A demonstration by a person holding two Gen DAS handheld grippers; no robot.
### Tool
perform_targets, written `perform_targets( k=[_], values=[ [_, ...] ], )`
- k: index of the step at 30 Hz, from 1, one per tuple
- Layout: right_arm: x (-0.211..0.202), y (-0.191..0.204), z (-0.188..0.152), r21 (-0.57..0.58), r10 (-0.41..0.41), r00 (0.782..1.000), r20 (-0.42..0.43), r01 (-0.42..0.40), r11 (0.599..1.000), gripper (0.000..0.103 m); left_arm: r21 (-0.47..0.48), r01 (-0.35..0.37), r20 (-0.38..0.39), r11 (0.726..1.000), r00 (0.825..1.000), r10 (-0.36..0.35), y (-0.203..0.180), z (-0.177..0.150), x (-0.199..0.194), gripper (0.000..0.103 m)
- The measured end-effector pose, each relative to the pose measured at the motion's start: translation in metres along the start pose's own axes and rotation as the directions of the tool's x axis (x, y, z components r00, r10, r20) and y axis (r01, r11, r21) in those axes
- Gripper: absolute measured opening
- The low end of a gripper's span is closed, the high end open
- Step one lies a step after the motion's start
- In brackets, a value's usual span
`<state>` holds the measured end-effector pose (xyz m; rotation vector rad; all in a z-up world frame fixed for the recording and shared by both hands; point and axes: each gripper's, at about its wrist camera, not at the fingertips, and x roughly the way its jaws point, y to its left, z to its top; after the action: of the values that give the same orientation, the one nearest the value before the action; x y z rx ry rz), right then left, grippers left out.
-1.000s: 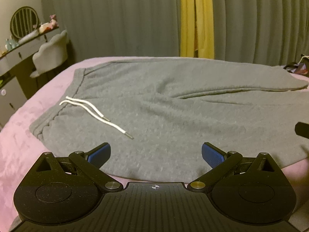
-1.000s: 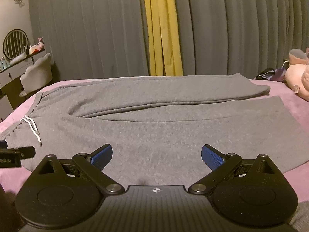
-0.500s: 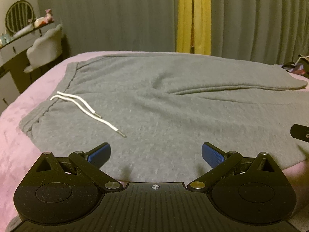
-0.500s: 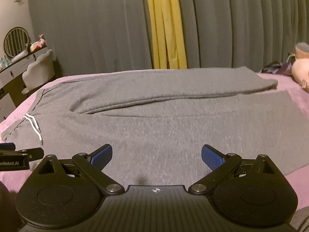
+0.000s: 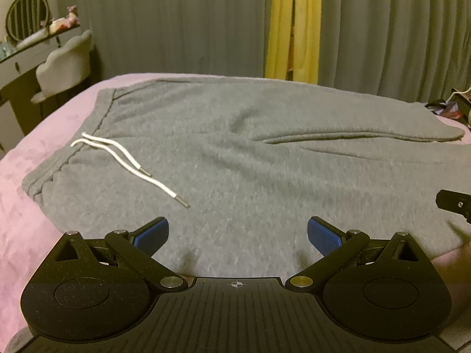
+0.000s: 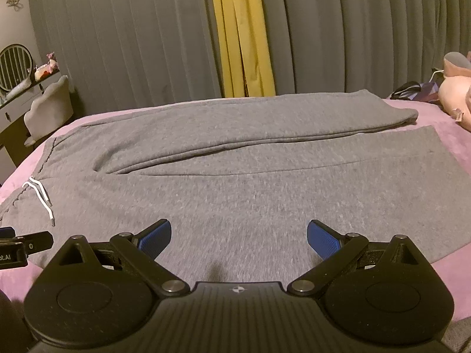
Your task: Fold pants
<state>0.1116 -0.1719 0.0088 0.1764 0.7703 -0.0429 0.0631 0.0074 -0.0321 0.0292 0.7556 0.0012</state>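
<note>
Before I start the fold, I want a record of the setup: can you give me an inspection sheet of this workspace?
Surface: pink bed cover, pants lying on it.
Job's things: grey pants spread flat, waistband to the left, far leg lying slightly over the near one; white drawstring loose on top.
Clutter: pink plush toy and dark items at the far right of the bed.
Grippers: left gripper and right gripper both open over the near edge of the pants, blue fingers gripping nothing.
Cables: a white cord by the plush toy.
Surroundings: grey curtain with yellow strip; vanity with round mirror and pale chair.
</note>
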Motion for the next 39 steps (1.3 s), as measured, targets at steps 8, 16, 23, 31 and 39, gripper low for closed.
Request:
perform_targets(
  k=[8, 16, 23, 31, 39],
  values=[
    [0.006, -0.003, 0.003, 0.010, -0.005, 1.000, -0.018, 0.005, 1.000, 0.099, 0.001, 0.006, -0.015, 1.000, 1.000, -0.006, -0.001, -0.001, 0.007, 0.103],
    [0.042, -0.003, 0.018, -0.047, -0.095, 0.983, -0.155, 0.089, 0.995, 0.099, -0.015, -0.025, -0.016, 1.000, 1.000, 0.025, -0.001, 0.016, 0.014, 0.103],
    [0.114, -0.027, 0.020, -0.004, -0.138, 0.926, -0.352, 0.146, 0.989, 0.099, -0.183, -0.057, 0.049, 0.982, 0.997, 0.067, 0.002, 0.076, 0.033, 0.103],
    [0.115, -0.017, 0.020, -0.105, -0.167, 0.931, -0.325, 0.140, 0.985, 0.099, -0.295, -0.275, 0.142, 0.915, 0.934, 0.327, 0.024, 0.084, 0.115, 0.103],
    [0.171, -0.076, 0.164, 0.148, -0.045, 0.984, -0.173, 0.071, 0.986, 0.093, -0.318, -0.322, 0.168, 0.892, 0.907, 0.387, 0.049, 0.069, 0.153, 0.103]
  ],
)
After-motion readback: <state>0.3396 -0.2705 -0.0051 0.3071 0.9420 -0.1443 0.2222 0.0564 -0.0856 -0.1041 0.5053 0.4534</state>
